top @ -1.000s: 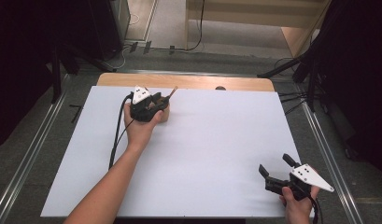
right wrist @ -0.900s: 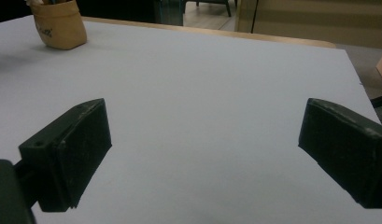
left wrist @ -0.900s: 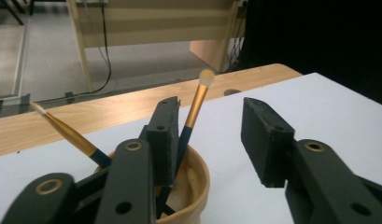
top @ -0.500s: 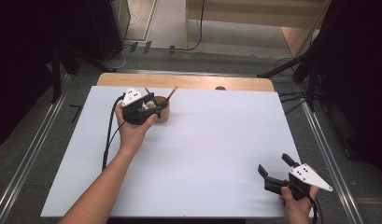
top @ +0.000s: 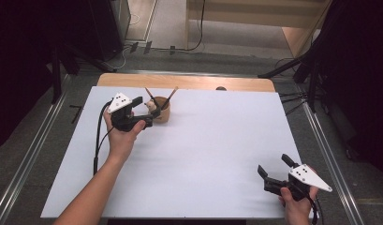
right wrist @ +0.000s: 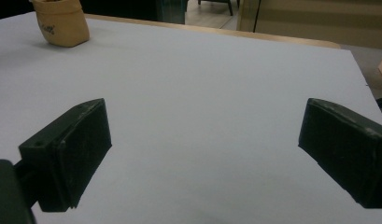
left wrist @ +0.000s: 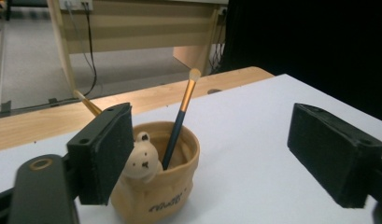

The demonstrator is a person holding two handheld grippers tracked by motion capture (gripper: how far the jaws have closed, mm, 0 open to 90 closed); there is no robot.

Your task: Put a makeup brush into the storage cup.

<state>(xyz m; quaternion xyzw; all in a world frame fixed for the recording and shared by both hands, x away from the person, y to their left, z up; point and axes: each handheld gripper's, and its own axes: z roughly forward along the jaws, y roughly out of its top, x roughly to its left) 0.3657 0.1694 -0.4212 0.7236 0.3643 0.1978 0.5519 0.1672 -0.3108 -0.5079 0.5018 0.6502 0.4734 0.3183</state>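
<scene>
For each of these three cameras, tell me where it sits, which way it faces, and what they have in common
High view: above the person's side, looking forward and down on the white table; both forearms, left gripper and right gripper show.
Left gripper view: rides the left gripper, looking along its parted jaws, which have just been opening, at the tan holder and a brush.
Right gripper view: rides the right gripper, looking across the table between open jaws.
Shared: all three show the holder, far off in the right gripper view.
</scene>
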